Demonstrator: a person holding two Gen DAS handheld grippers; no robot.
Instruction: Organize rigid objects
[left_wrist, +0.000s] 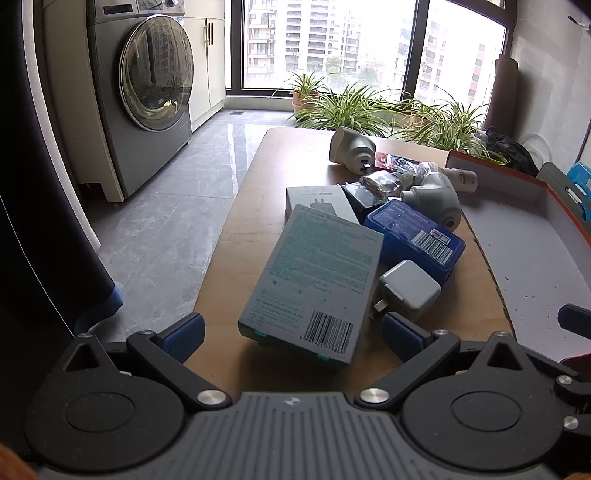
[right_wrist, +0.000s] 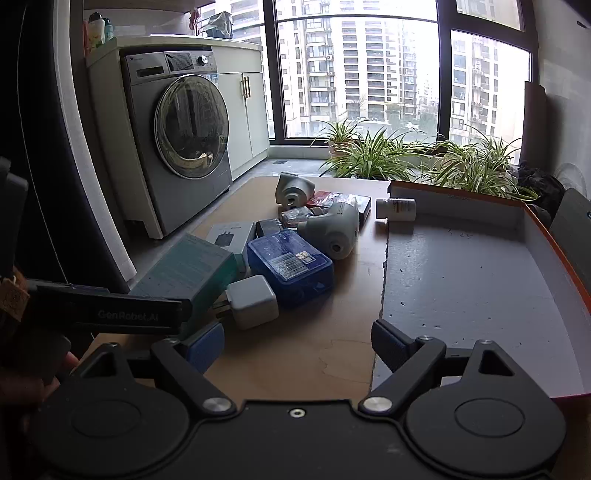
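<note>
A pile of rigid objects lies on the wooden table (left_wrist: 240, 229). A grey-green box with a barcode (left_wrist: 314, 284) lies nearest my left gripper (left_wrist: 293, 332), which is open with the box's near end between its blue pads. Beside it lie a white plug charger (left_wrist: 408, 290), a blue plastic case (left_wrist: 417, 236), a white charger box (left_wrist: 317, 203) and two grey funnel-shaped devices (left_wrist: 432, 195). My right gripper (right_wrist: 297, 345) is open and empty over bare table, at the near left edge of the orange-rimmed tray (right_wrist: 461, 280). The charger (right_wrist: 253, 301) and blue case (right_wrist: 290, 264) lie ahead of it.
A white pill bottle (right_wrist: 395, 209) lies at the tray's far left corner. A washing machine (right_wrist: 177, 147) stands to the left on the tiled floor. Potted plants (right_wrist: 388, 158) line the window behind the table. The left gripper's body (right_wrist: 103, 314) reaches into the right wrist view.
</note>
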